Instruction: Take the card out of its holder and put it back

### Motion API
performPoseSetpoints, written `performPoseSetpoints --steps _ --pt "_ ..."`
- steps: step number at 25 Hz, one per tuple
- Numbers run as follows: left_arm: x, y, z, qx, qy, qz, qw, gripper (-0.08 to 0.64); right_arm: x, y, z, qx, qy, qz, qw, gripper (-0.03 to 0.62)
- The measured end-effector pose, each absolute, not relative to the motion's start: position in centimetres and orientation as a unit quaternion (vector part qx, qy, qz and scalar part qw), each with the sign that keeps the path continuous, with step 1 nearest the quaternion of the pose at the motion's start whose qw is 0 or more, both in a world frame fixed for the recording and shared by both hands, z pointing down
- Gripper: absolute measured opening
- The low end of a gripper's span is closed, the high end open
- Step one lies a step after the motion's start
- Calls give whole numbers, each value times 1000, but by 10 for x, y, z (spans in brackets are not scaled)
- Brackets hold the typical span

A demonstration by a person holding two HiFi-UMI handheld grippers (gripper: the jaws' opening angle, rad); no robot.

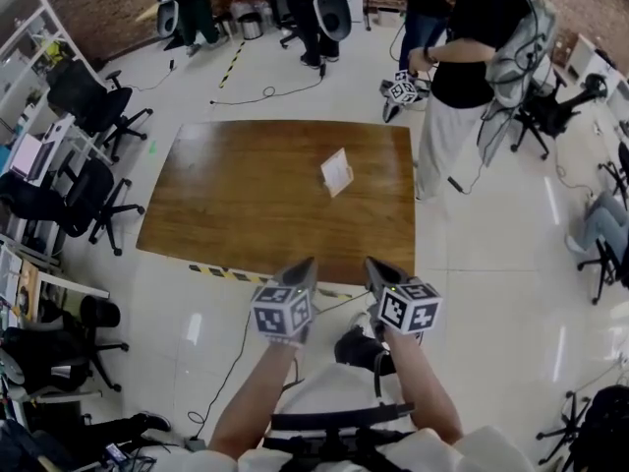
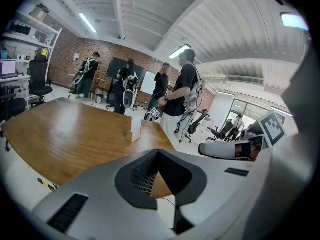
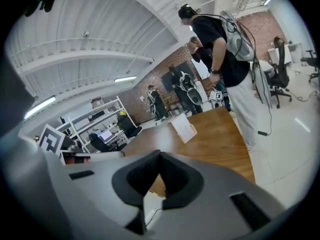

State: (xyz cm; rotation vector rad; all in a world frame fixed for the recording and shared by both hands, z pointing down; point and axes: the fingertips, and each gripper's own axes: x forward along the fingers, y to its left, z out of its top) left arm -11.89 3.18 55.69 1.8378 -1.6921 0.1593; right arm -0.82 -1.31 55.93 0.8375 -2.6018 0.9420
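A white card stands in its small clear holder (image 1: 336, 172) on the right half of the brown wooden table (image 1: 246, 195). It also shows as the card holder (image 2: 135, 129) in the left gripper view and as the card (image 3: 184, 127) in the right gripper view. My left gripper (image 1: 305, 266) and right gripper (image 1: 375, 266) hover side by side over the table's near edge, well short of the card. Both are shut with nothing between the jaws, as the left gripper (image 2: 157, 152) and right gripper (image 3: 160, 154) show close up.
A person in a black top and light trousers (image 1: 462, 77) stands at the table's far right corner holding another marker cube. Office chairs (image 1: 88, 200) and shelving line the left side. A cable (image 1: 236, 362) runs across the floor near my feet. More people stand at the back.
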Motion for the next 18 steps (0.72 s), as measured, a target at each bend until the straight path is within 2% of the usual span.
performPoseSetpoints --steps 18 --pt "-140 -73 573 706 -624 96 321 0 -27 -105 568 269 -889 347 130 4"
